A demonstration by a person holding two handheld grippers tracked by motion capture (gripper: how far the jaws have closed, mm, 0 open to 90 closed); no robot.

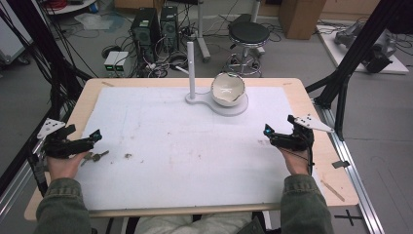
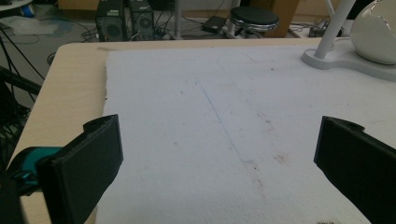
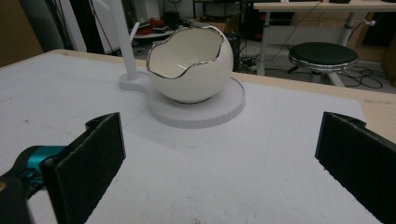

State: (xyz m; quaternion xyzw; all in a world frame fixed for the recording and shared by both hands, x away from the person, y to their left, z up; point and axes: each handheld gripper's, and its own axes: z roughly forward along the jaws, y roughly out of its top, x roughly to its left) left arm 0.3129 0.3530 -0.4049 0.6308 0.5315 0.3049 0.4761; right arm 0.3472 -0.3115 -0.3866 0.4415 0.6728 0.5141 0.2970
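**Keys beside the left hand; both grippers at rest, nothing held**

Item 1. Keys (image 1: 95, 156): a small bunch lying flat on the white mat (image 1: 180, 146), at its near left, just beside the left gripper (image 1: 97, 135) and the hand that carries it. Nearest thing to either tool, so judged the object of the work in hand. Flat on the mat, they offer only thin edges to a two-jaw grip.

Item 2. Left gripper: low over the table's left edge, jaws spread wide and empty. Its own view looks along the bare mat toward the stand, with the keys below its line of sight. Judged a ready posture, not yet aimed at the keys.

Item 3. Right gripper (image 1: 267, 130): low at the mat's right edge, well apart from the keys, jaws likewise wide apart with nothing between them. Its camera faces the bowl squarely.

Item 4. Bowl (image 3: 190, 64): white, shaped like a cracked eggshell with a silvery jagged rim, upright and empty on the round plate of a white stand (image 3: 196, 108) at the far middle of the mat. Its open mouth suggests a receptacle, likely for the keys.

Item 5. Post (image 1: 191, 68): a white upright rising from the stand's smaller lobe, just beside the bowl.

Item 6. A small dark scrap (image 1: 128, 156) on the mat near the keys; what it is cannot be made out.
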